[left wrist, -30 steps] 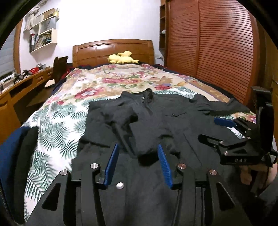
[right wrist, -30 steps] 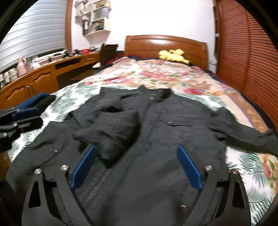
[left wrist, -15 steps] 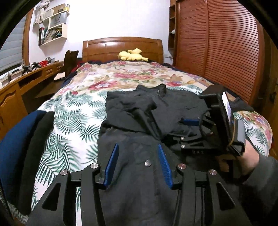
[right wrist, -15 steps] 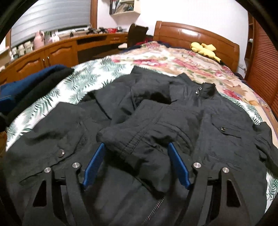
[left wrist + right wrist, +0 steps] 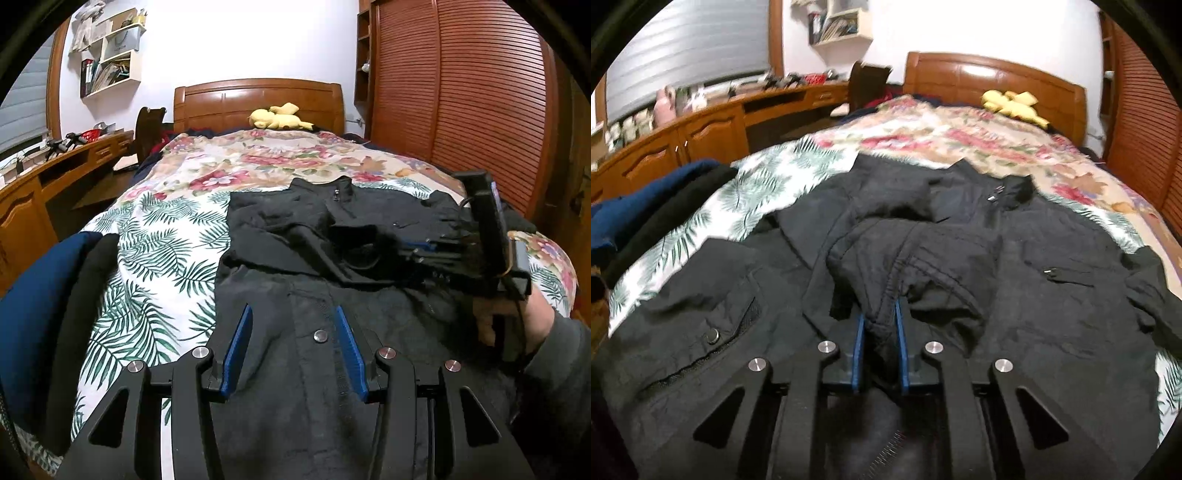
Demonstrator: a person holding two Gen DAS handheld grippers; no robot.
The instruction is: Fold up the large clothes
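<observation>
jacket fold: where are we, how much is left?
Early. Done: the black jacket lies spread, front up, on the bed, one sleeve laid across its chest. In hand: the right gripper has just closed on that sleeve's cuff; the left gripper hangs open over the hem. Left: the other sleeve lies out to the side, and the body is unfolded.

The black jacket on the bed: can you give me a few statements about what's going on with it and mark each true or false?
1. The right gripper has pinched a sleeve cuff of the black jacket. True; its jaws have just been closing on it.
2. The left gripper is clamped on the jacket. False: its jaws stand apart over the jacket front, pinching nothing.
3. A yellow plush toy lies by the headboard. True.
4. The jacket lies on a bare wooden floor. False: it lies on a flowered bedspread.
</observation>
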